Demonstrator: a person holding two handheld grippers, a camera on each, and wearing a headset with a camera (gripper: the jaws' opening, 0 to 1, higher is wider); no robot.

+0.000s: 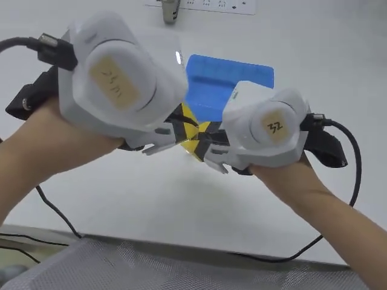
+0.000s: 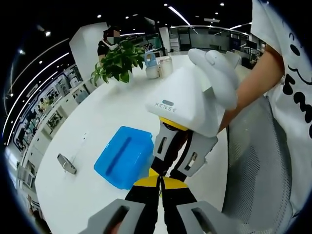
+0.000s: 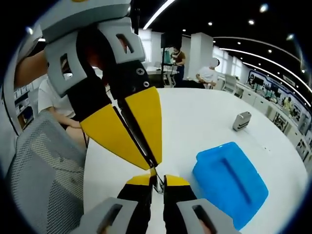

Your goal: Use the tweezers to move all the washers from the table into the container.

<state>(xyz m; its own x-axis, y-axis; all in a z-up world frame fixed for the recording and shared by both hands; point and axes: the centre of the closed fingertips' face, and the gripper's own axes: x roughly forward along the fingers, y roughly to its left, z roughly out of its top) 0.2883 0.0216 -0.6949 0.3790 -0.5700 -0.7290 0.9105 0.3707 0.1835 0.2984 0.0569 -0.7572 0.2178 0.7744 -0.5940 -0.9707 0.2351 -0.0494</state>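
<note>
Above the white tabletop (image 1: 181, 199), the person holds the left gripper (image 1: 188, 134) and the right gripper (image 1: 204, 144) raised and pointed at each other, so that their yellow-and-black tips meet in the air. The blue container (image 1: 227, 81) sits on the tabletop just beyond that meeting point, apart from both grippers, with a long recess down its middle.

In the right gripper view, the left gripper's jaws are drawn together, with just a dark seam between the yellow pads. The right gripper's jaws are also nearly closed, leaving a narrow slit. A small bright glint (image 3: 157, 187) sits in that slit, where the left tips arrive. It is too small to tell whether it is the tweezers.

This looks like a preparatory step: the grippers seem to be settling or passing a tool between them, well above the surface, and no pick-up is under way. The next move would call for parting the grippers, lowering the tool-bearing one to the tabletop and lining up a fine tip on a washer.

By count there are two grippers, one container, and one grey metal object (image 3: 242, 120) standing farther off on the tabletop. The washers cannot be counted from these views.
</note>
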